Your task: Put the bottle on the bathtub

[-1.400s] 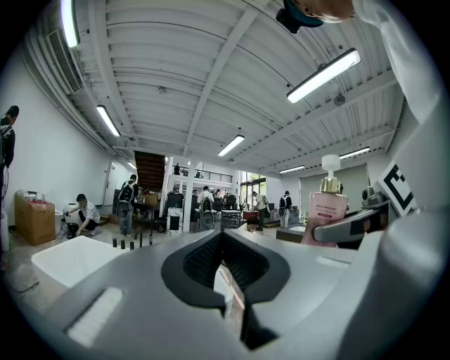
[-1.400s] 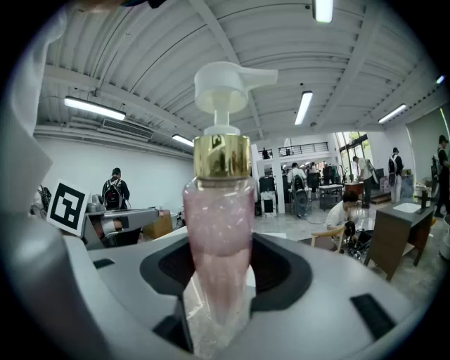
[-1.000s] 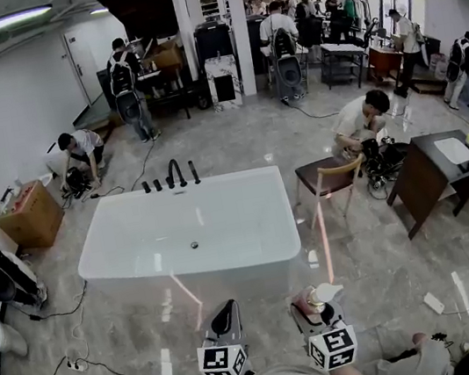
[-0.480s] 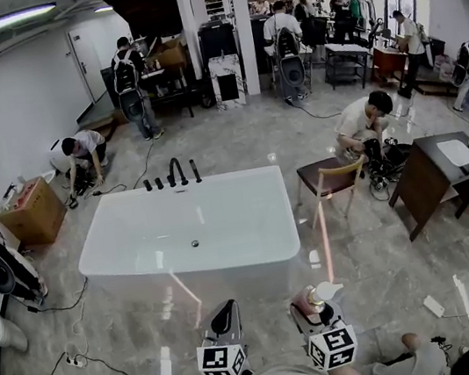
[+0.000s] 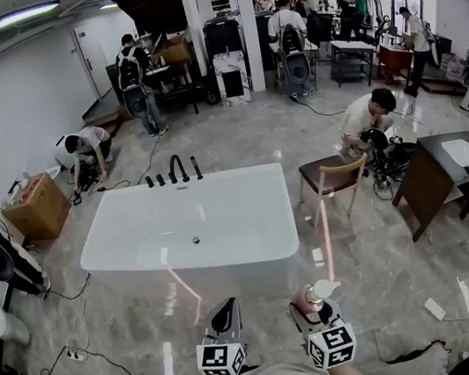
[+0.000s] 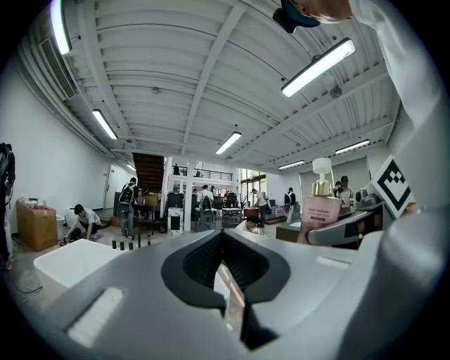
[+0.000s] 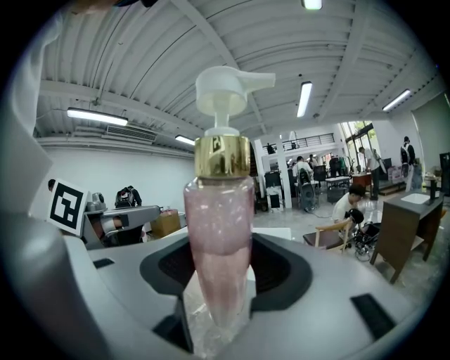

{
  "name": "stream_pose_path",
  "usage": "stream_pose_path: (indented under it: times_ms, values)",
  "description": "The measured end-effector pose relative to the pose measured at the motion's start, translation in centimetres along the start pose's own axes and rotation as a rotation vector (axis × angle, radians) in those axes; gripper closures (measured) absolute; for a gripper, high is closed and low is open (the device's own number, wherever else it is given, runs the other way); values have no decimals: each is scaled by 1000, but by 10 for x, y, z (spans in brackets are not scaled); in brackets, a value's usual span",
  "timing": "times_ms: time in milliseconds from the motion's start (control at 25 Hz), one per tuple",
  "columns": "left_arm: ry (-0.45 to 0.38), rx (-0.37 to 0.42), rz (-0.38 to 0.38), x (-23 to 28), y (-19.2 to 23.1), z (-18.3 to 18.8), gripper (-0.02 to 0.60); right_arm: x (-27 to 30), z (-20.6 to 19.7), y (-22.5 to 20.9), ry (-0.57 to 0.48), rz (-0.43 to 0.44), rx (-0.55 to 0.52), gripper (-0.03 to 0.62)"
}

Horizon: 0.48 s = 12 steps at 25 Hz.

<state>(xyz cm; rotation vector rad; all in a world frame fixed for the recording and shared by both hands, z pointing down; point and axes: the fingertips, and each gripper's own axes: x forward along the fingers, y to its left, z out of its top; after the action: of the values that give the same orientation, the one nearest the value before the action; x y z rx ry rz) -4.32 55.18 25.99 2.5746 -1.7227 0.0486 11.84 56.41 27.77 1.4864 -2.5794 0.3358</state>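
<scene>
A pink pump bottle [image 7: 218,225] with a gold collar and white pump head stands upright between the jaws of my right gripper [image 7: 221,278], which is shut on its lower body. In the head view the right gripper [image 5: 312,304] and the bottle [image 5: 308,302] are at the bottom centre, short of the white bathtub [image 5: 229,259] and its near rim. My left gripper [image 5: 226,313] is beside it on the left, also short of the tub. The left gripper [image 6: 222,242] has its jaws together with nothing between them. The bottle [image 6: 320,214] shows at the right of the left gripper view.
Black taps [image 5: 176,170] stand on the tub's far rim. A wooden chair [image 5: 331,178] and a dark desk [image 5: 436,177] are to the right. A cardboard box [image 5: 35,207] and cables [image 5: 86,363] are on the left. Several people crouch or stand farther back.
The room has slid a little in the head view as the person moves. Both grippers keep their place at the bottom of the view, and the bottle stays gripped.
</scene>
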Motion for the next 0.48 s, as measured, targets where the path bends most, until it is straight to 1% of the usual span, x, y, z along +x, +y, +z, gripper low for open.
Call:
stream_pose_path:
  times_ms: [120,240,480]
  values:
    - [-1,8,-1,7,-2,2,572,2,2,-8,-3,3,1,376]
    - [-4,1,2,18,1,4,572,8,6,-14,-8,3,1,376]
    - [-11,-8,-13,53,14,0,572,35,8,-30,0,-11,-6,376]
